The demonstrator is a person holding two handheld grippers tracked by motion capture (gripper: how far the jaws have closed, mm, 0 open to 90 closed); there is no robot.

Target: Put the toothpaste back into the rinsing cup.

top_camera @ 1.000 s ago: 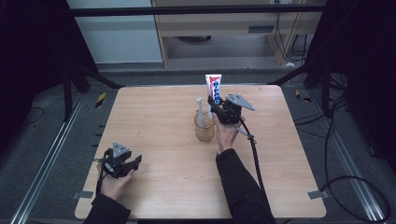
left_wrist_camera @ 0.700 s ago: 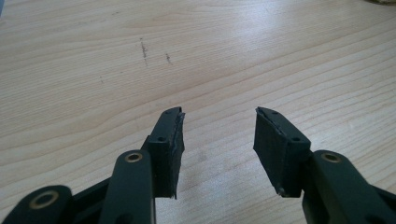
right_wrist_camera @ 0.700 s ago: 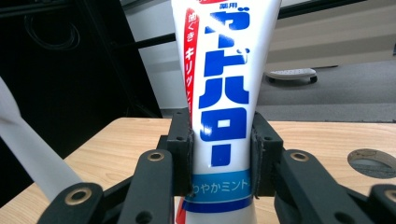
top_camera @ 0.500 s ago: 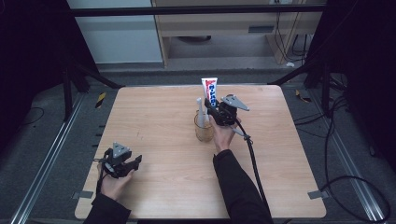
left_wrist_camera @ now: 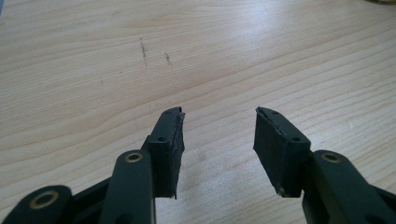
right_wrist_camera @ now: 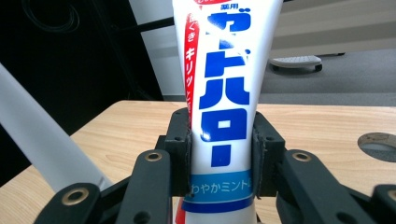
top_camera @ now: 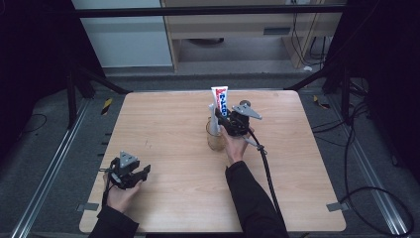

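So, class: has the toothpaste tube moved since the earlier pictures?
Yes. The toothpaste tube, held by the right gripper, has shifted left, closer to the glass cup.

wooden table (top_camera: pixel 163 124) on grey floor (top_camera: pixel 44 148), dim room.

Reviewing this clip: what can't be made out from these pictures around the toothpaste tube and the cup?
- Toothpaste tube: top and cap end cut off by the right gripper view's edges.
- Cup: too small in the high view to tell its contents; right gripper overlaps it.
- White object beside the tube: cropped, unidentifiable.
- Left gripper: open over bare table.
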